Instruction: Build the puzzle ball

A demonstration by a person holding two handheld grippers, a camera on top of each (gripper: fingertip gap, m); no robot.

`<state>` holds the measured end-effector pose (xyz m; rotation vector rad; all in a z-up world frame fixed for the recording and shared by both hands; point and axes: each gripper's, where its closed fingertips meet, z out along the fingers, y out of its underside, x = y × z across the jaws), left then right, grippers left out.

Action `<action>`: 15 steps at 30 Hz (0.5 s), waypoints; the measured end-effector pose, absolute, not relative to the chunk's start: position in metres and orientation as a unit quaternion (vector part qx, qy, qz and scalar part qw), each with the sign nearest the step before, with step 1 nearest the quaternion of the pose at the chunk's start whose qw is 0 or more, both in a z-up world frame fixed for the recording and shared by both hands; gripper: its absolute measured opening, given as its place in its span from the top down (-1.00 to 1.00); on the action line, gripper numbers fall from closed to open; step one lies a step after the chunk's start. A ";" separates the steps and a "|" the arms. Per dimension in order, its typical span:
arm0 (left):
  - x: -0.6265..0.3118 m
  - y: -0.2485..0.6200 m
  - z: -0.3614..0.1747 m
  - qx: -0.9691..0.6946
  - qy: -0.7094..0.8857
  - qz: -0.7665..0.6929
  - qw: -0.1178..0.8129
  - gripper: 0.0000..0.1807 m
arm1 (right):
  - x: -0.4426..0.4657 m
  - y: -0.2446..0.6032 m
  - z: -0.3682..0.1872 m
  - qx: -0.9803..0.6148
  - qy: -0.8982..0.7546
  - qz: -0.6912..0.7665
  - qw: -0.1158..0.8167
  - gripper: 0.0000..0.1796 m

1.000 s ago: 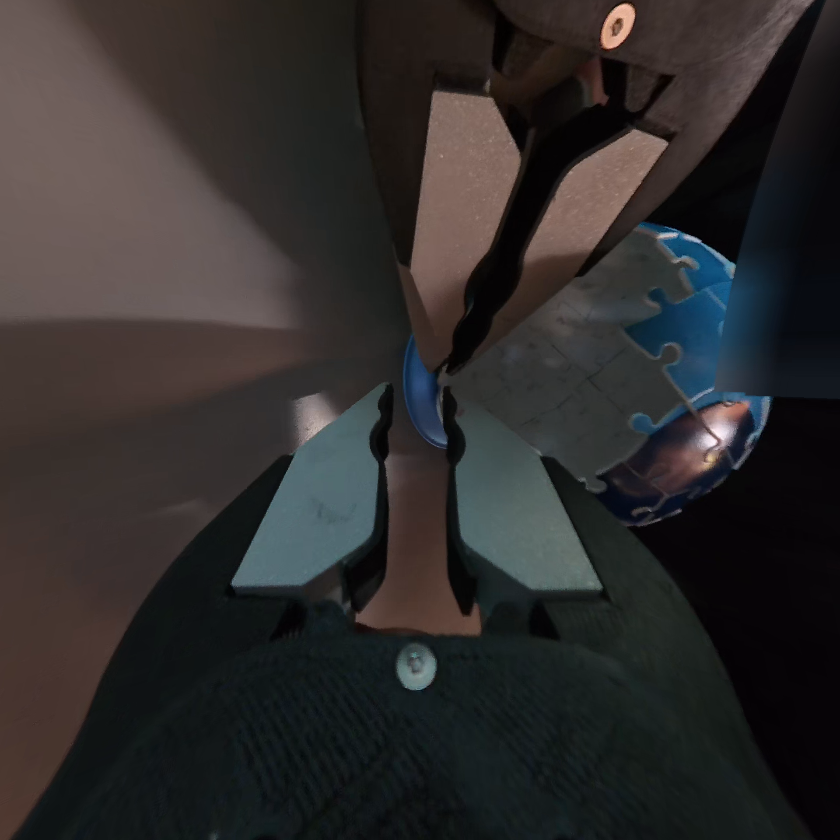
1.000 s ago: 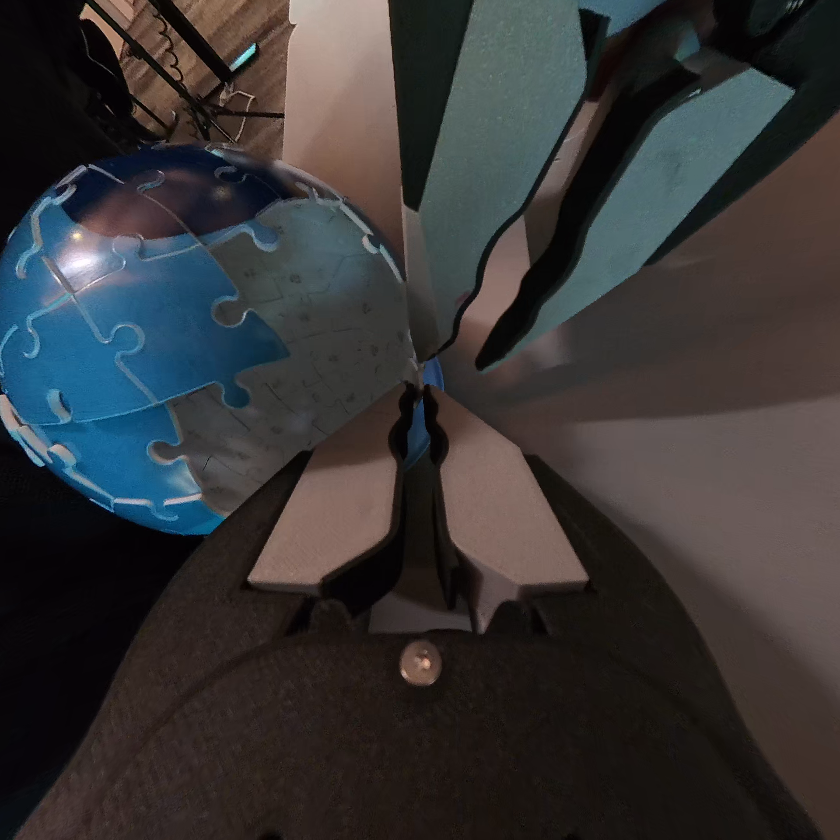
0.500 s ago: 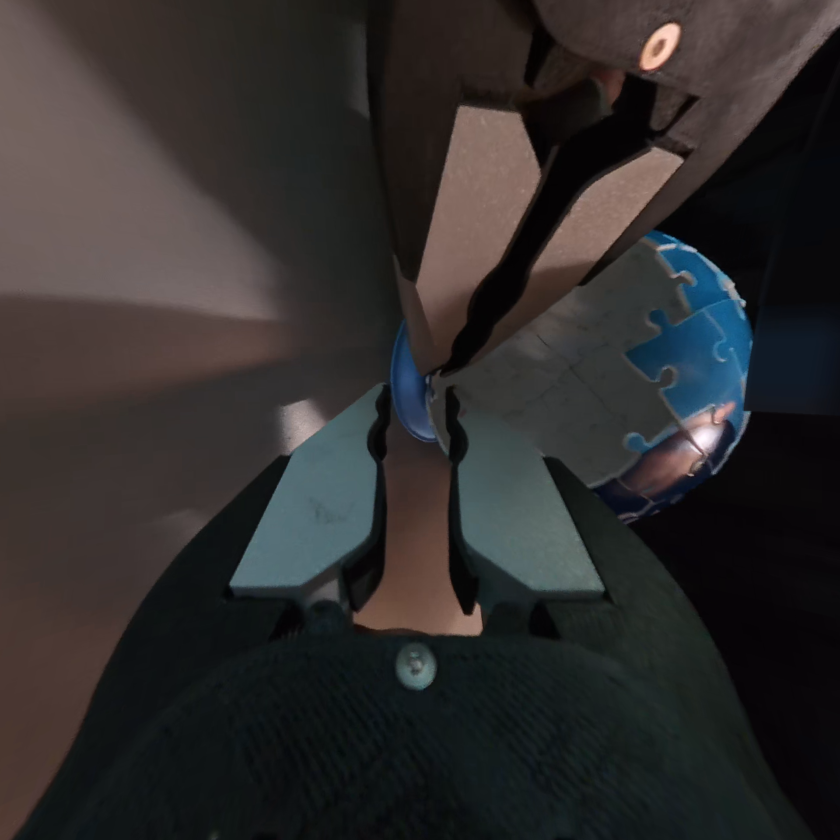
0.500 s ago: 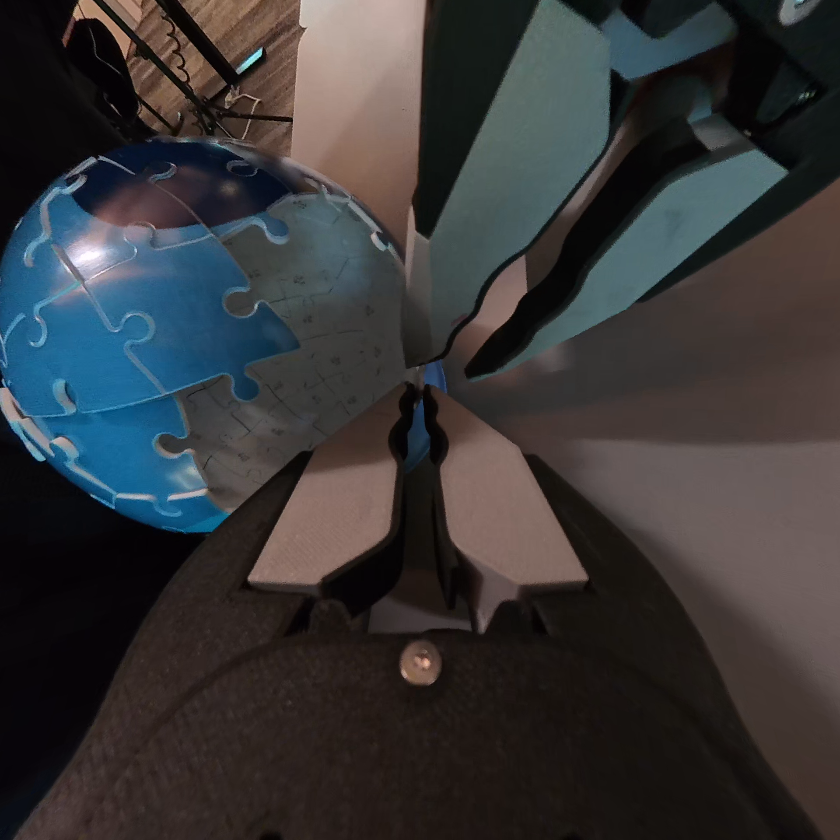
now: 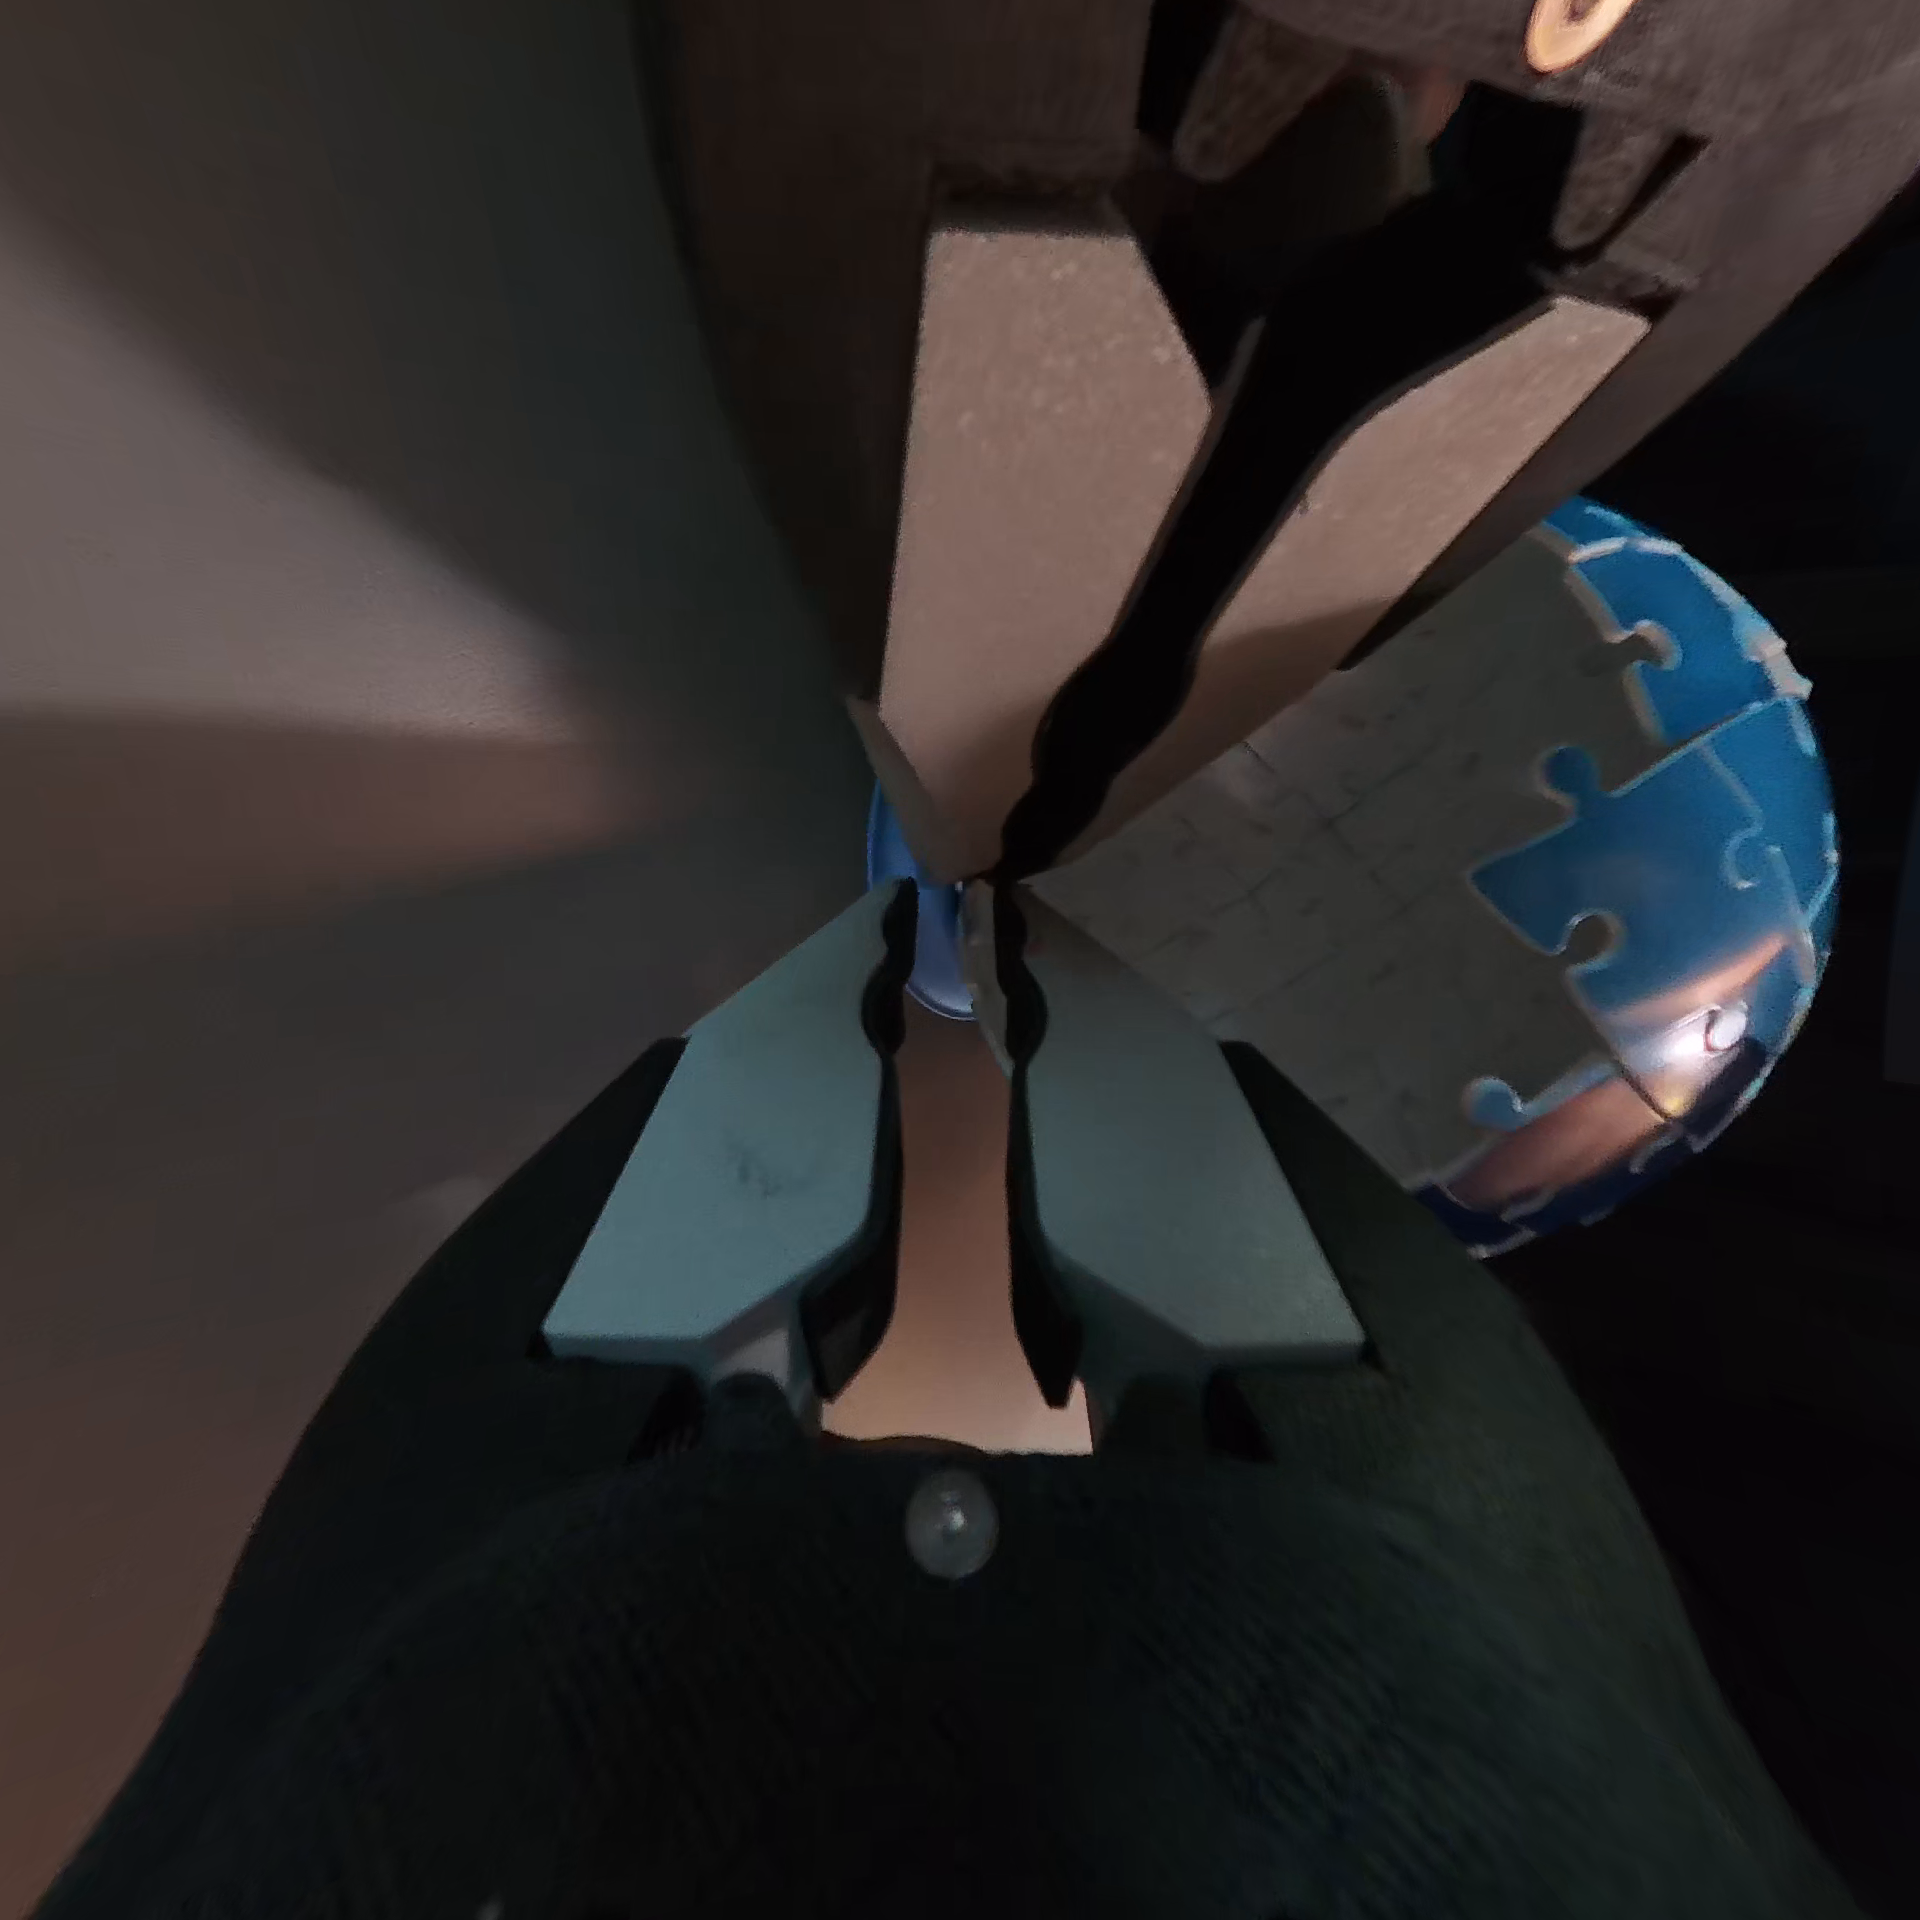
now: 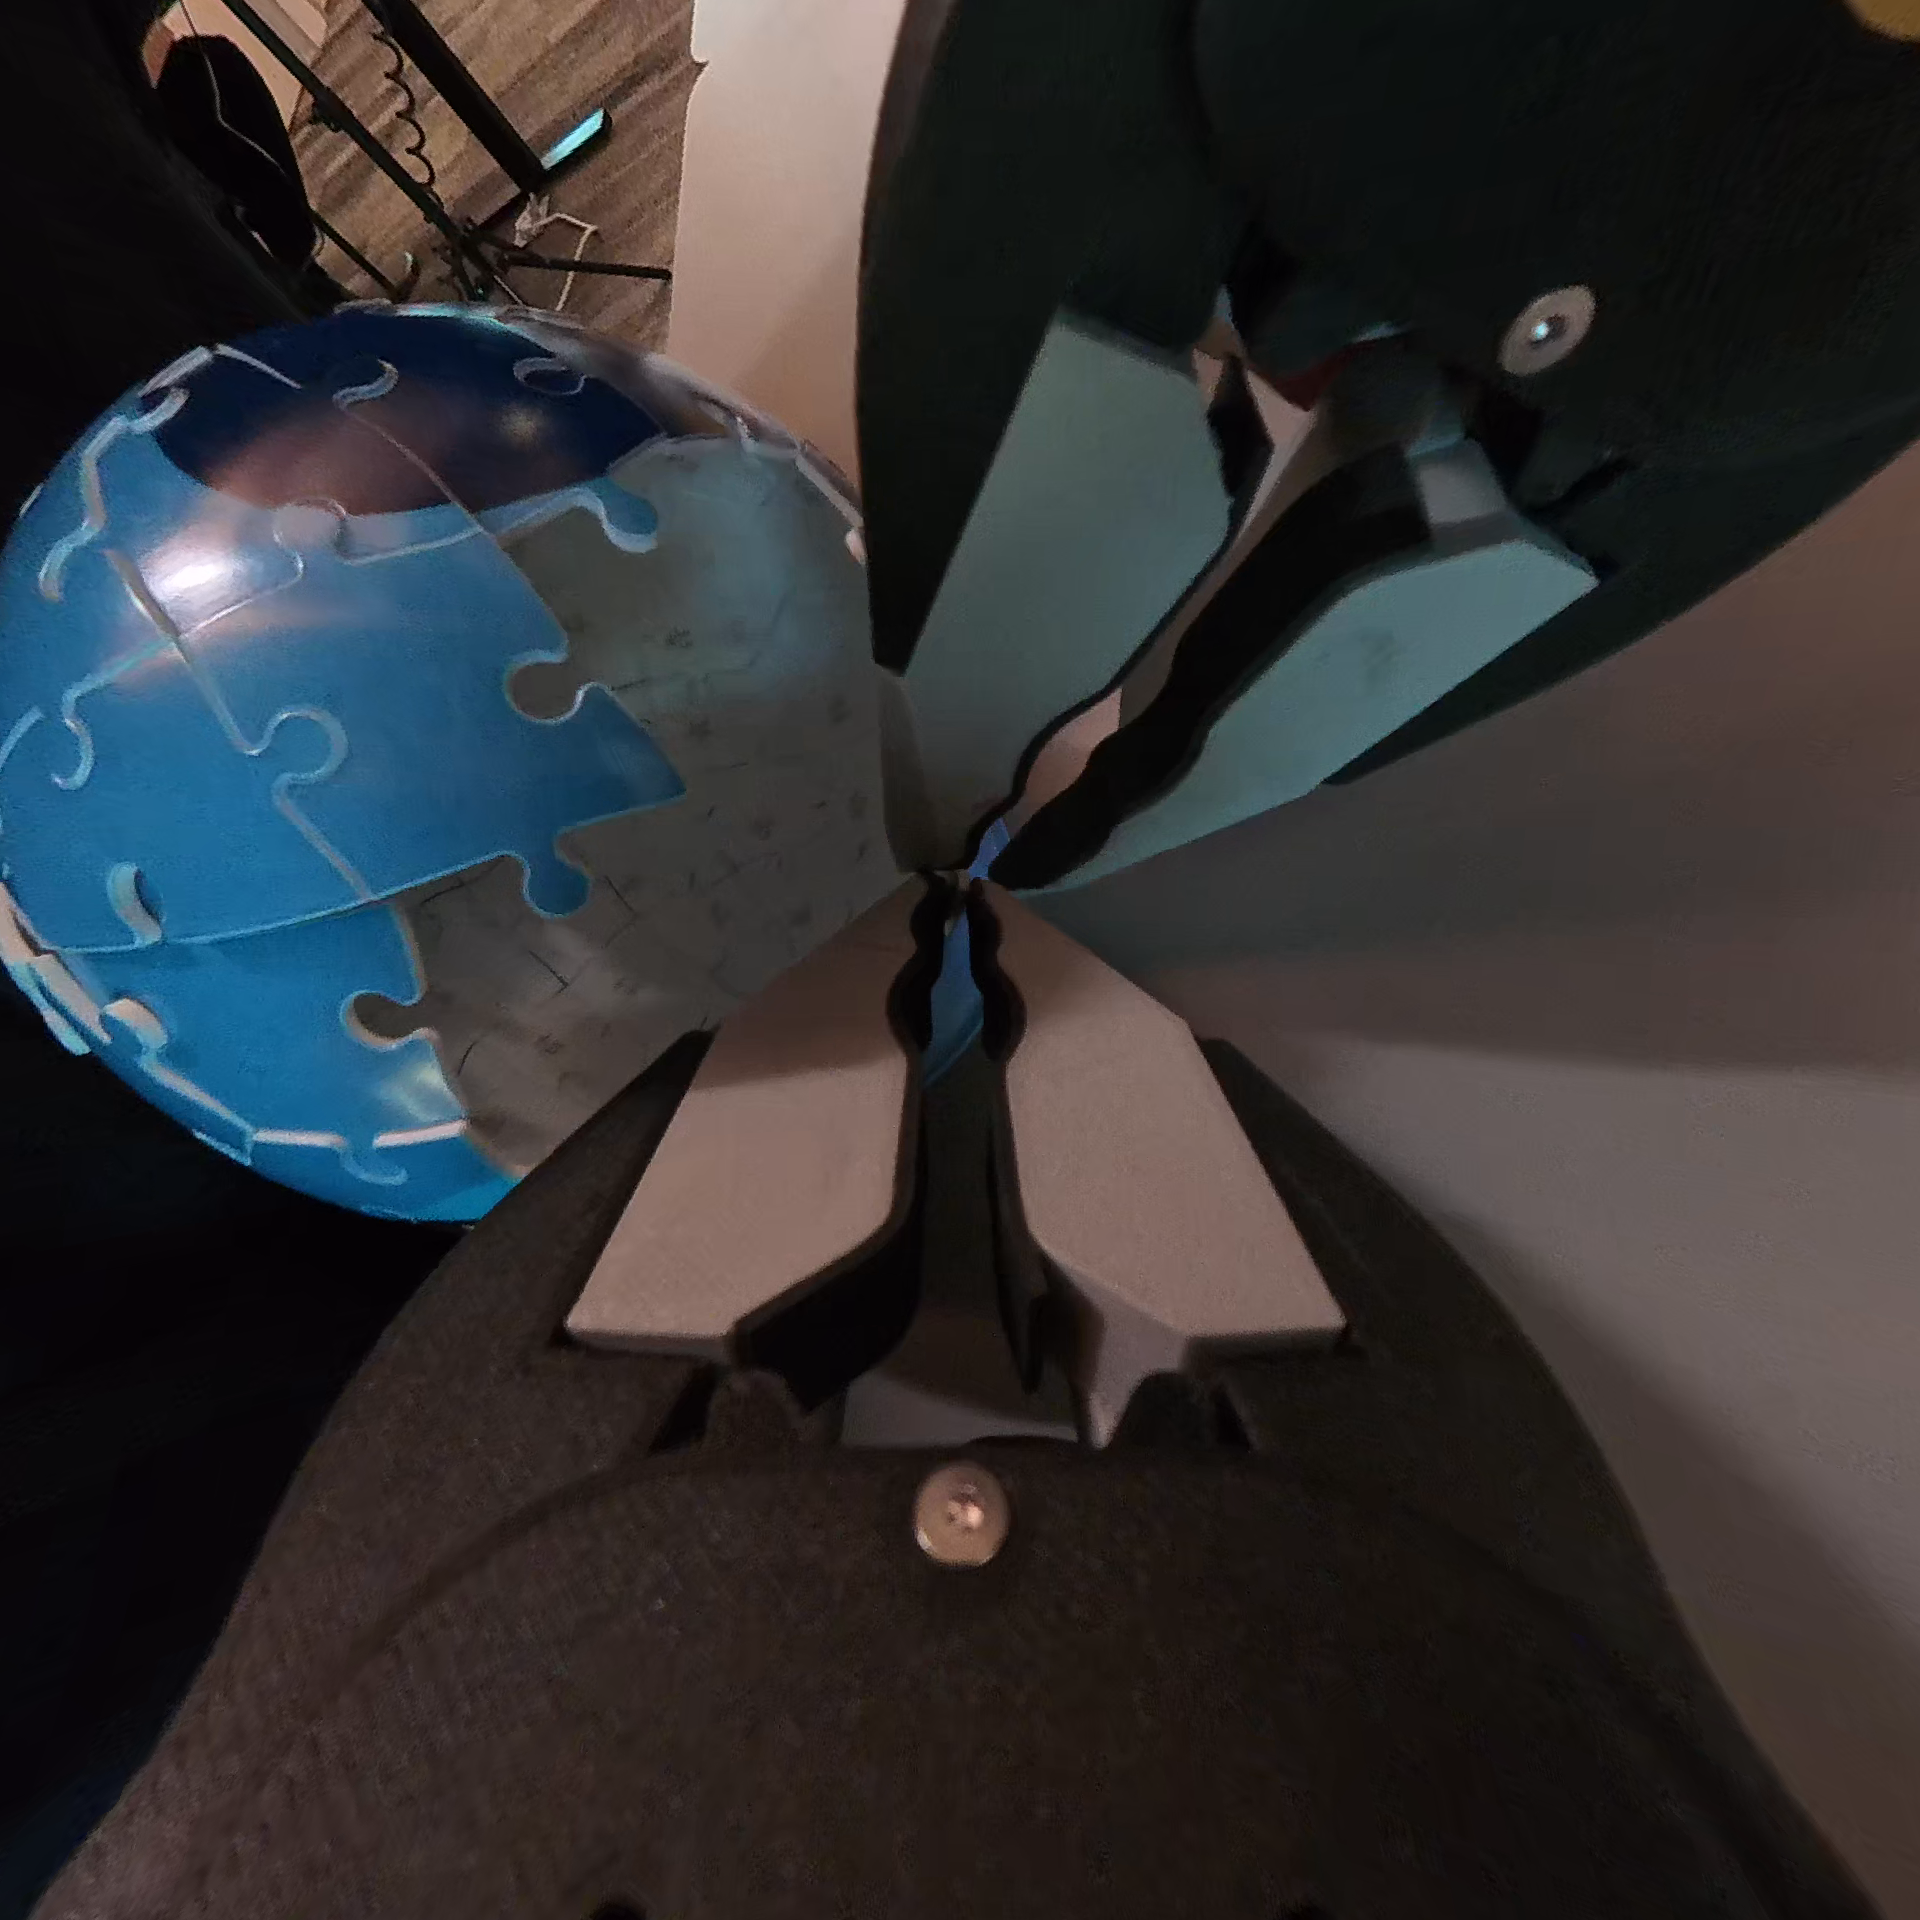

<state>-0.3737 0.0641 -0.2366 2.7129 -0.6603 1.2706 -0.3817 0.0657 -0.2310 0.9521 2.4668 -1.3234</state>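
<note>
Two grippers – left gripper (image 5: pixel 954 896), right gripper (image 6: pixel 954 902) – pinch puzzle ball (image 6: pixel 343 769) rim

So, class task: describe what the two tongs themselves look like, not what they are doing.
Left tongs: dark greenish-black ribbed body, pale blue-grey wedge fingers with wavy black inner pads, one silver screw. Right tongs: dark grey textured body, light grey wedge fingers with the same wavy black pads and screw. No cables or sleeves show.

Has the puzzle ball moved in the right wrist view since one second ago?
Cannot tell. The ball sits about as before beside the right gripper, but the camera itself moves and nothing fixed is nearby.
</note>
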 end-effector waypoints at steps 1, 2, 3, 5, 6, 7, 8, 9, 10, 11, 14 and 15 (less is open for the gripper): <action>-0.374 0.064 -0.237 0.885 -0.217 0.411 0.036 0.87 | -0.382 0.066 -0.231 0.320 0.831 -0.445 0.092 0.99; -0.373 0.065 -0.237 0.885 -0.218 0.410 0.035 0.88 | -0.382 0.066 -0.231 0.319 0.832 -0.445 0.092 0.99; -0.373 0.064 -0.236 0.885 -0.219 0.409 0.034 0.90 | -0.382 0.066 -0.232 0.318 0.833 -0.444 0.091 0.99; -0.373 0.065 -0.236 0.887 -0.219 0.406 0.030 0.90 | -0.382 0.067 -0.231 0.316 0.833 -0.444 0.091 0.99; -0.372 0.065 -0.236 0.887 -0.220 0.405 0.027 0.90 | -0.381 0.067 -0.231 0.314 0.834 -0.444 0.091 0.99; -0.372 0.065 -0.236 0.888 -0.221 0.402 0.025 0.92 | -0.381 0.067 -0.231 0.312 0.835 -0.443 0.091 0.99; -0.373 0.065 -0.237 0.890 -0.223 0.398 0.023 0.96 | -0.381 0.067 -0.231 0.312 0.836 -0.443 0.091 0.99; -0.372 0.064 -0.236 0.889 -0.224 0.399 0.022 1.00 | -0.381 0.067 -0.231 0.314 0.835 -0.443 0.093 0.99; -0.372 0.064 -0.236 0.890 -0.222 0.397 0.020 1.00 | -0.381 0.067 -0.231 0.316 0.833 -0.443 0.096 0.99; -0.372 0.065 -0.235 0.892 -0.220 0.395 0.018 1.00 | -0.381 0.068 -0.231 0.319 0.832 -0.443 0.100 0.98; -0.372 0.067 -0.235 0.894 -0.218 0.390 0.008 1.00 | -0.380 0.070 -0.229 0.318 0.833 -0.441 0.102 0.94; -0.372 0.068 -0.235 0.895 -0.218 0.389 0.007 1.00 | -0.381 0.071 -0.228 0.318 0.834 -0.440 0.101 0.91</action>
